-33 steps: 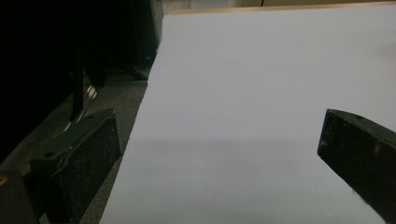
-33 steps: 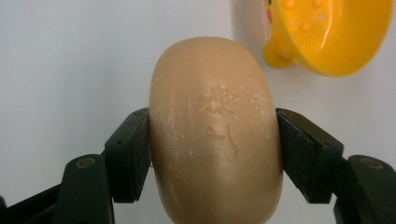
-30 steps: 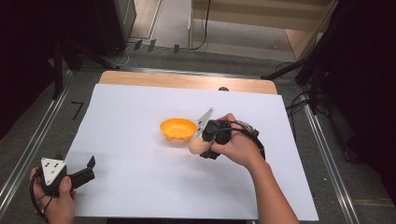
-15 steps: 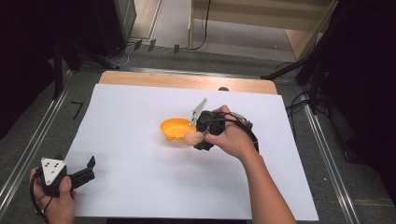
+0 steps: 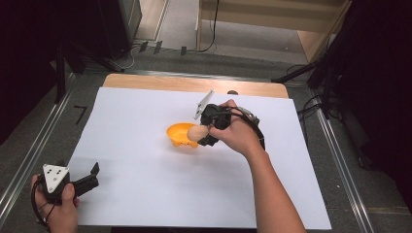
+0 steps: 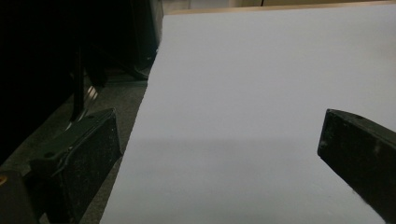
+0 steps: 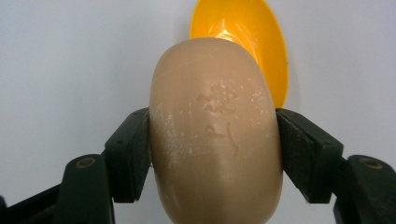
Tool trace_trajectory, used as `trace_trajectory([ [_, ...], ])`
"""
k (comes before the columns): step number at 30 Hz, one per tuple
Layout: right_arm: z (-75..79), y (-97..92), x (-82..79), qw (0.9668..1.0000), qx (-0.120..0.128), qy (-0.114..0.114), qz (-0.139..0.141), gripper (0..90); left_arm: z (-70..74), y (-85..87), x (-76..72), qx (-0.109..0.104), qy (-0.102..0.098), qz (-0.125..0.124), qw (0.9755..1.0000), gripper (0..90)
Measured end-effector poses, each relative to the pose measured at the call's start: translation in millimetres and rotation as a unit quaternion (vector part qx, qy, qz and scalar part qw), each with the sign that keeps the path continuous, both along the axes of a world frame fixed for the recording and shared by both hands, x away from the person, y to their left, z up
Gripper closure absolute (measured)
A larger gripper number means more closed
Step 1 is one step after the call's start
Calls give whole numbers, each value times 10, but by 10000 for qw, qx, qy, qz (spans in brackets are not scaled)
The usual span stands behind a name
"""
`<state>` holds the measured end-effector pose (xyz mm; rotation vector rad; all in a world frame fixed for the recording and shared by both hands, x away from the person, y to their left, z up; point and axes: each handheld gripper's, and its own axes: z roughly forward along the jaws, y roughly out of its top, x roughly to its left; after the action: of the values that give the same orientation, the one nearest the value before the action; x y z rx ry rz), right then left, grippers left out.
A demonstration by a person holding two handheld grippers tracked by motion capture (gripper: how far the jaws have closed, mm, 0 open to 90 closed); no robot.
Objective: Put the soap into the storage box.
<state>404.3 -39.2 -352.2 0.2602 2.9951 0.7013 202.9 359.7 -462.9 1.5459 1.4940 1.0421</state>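
Two grippers: the right gripper (image 5: 203, 136) clamps a tan soap bar (image 7: 215, 130) above the orange bowl (image 5: 180, 134); the left gripper (image 5: 90, 178), jaws wide, rests on white paper (image 5: 145, 194), well apart.

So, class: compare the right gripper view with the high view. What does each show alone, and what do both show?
Right gripper view: marks stamped into the soap, pads pressing both its sides. High view: the left gripper open near the sheet's corner, both forearms, the floor. Both: soap in the right gripper, orange bowl, white sheet.
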Motion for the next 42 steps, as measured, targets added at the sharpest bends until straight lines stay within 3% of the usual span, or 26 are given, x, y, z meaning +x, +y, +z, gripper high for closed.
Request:
trace_trajectory([
  [15,-23,210,156,9999,-57,-111,71,325,-1,0,3,-14,4,-2,10000,0],
  [42,-304,531,284,9995,-293,-27,144,324,1,4,5,-9,34,-9,10000,0],
])
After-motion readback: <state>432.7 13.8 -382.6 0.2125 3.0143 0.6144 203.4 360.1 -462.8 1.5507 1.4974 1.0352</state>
